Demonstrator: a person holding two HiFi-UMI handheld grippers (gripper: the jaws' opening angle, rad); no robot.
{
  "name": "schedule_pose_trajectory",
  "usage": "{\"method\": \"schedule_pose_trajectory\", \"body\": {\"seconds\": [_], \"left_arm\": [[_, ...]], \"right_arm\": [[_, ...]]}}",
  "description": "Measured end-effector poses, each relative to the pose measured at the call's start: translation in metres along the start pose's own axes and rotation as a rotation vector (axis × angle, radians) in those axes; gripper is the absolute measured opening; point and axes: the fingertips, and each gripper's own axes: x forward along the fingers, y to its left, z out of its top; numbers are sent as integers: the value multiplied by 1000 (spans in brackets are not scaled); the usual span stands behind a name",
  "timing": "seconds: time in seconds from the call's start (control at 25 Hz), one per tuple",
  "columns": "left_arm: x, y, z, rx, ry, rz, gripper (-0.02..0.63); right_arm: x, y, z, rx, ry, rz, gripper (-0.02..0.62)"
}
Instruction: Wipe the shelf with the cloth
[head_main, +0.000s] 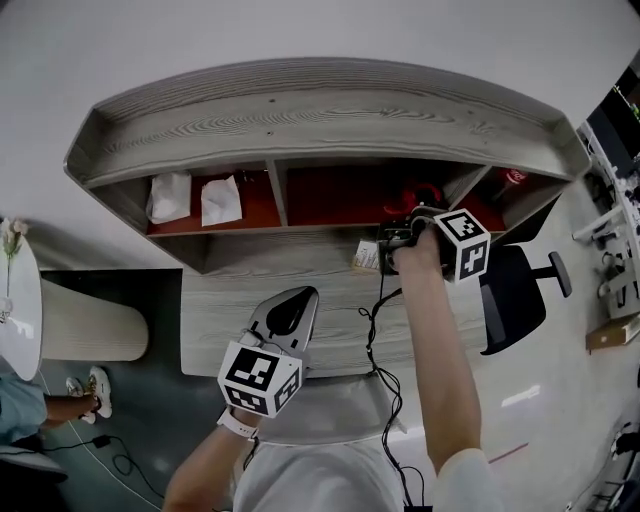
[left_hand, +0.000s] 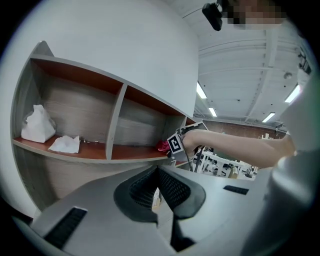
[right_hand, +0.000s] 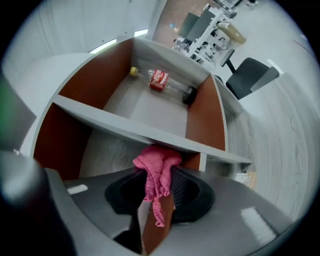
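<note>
Closest, the left gripper (head_main: 303, 296) hangs over the desk (head_main: 215, 310), jaws together on nothing, likely kept clear. Farther out, the right gripper (right_hand: 158, 176) clenches the pink cloth (right_hand: 156, 165), bunched at its tips against the shelf (right_hand: 150, 131), ready for rubbing. Beyond lies a bottle (right_hand: 162, 82).

No print reads clearly; the red label (right_hand: 158, 80) on the bottle (right_hand: 176, 90) is too blurred to make out.

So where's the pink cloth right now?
In the right gripper view the pink cloth is pinched by the fingers of the right gripper, against the shelf board's grey edge, just before the compartment holding a plastic bottle.
</note>
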Motion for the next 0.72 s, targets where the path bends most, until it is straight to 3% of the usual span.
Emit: {"method": "schedule_pose_trajectory", "body": {"seconds": [0.28, 0.48, 0.72], "left_arm": [[-3, 10, 2, 2, 2, 15, 6], [-7, 16, 1, 5, 7, 21, 6], [-8, 19, 2, 0, 0, 21, 6]], "right_arm": [[13, 1, 4, 124, -87, 8, 127], [8, 16, 10, 60, -143, 80, 126], [0, 47, 17, 8, -137, 169, 126]]}}
